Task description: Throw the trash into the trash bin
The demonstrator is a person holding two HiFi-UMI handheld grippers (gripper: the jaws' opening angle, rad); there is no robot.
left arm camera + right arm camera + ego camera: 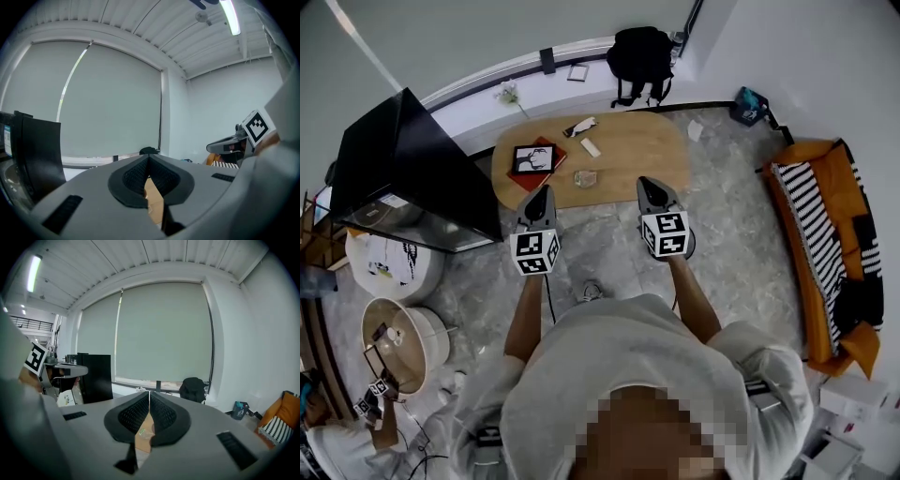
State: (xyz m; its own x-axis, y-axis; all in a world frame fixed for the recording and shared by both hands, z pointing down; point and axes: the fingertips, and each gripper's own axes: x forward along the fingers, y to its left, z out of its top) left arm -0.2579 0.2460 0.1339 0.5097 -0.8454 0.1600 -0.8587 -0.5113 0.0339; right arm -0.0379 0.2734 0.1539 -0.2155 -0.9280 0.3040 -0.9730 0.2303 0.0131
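- The oval wooden table (642, 155) stands on a grey marbled floor (741, 244), close to the far wall.
- At its left end lies a red book (547, 169) with a dark tablet (532, 157) on top.
- A small crumpled clear wrapper (585, 178) sits near the front edge, about mid-table.
- Behind it lie a white oblong (591, 147) and, near the far edge, a black-and-white item (579, 127) too small to identify.
- On the floor, a black backpack (639, 54) rests by the wall, and a white scrap (695, 130) lies just off the table's right end.

Tan table (642, 150), black backpack (639, 56), orange sofa (830, 173), black-and-white striped throw (814, 239), grey marbled floor (731, 253)
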